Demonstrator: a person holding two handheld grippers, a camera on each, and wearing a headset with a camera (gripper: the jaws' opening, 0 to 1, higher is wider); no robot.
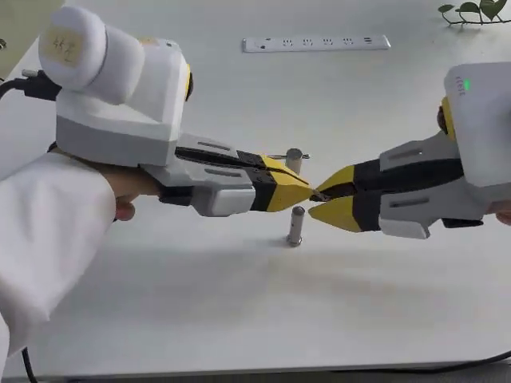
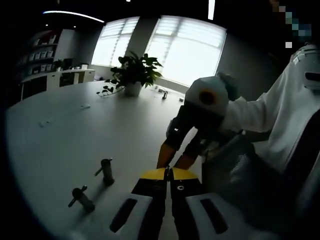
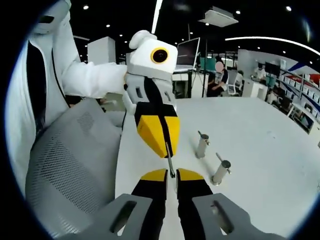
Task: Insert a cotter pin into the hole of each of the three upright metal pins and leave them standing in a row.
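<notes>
Two grippers, left gripper (image 1: 308, 191) and right gripper (image 1: 316, 199). Two upright metal pins (image 3: 202, 146) in view. Three cotter pins (image 3: 171, 162), one through each metal pin and one between the gripper tips. One power strip (image 1: 317, 43), one potted plant (image 2: 132, 80), one mesh chair (image 3: 75, 165)

Left gripper (image 1: 309, 191) and right gripper (image 1: 315, 200) are yellow, black, white; metal pins (image 1: 295, 226) silver.

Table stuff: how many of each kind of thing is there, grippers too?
Grippers: 2, left gripper and right gripper
Metal pins: 2
Cotter pins: 3
Power strip: 1
Plant: 1
Total: 9
</notes>
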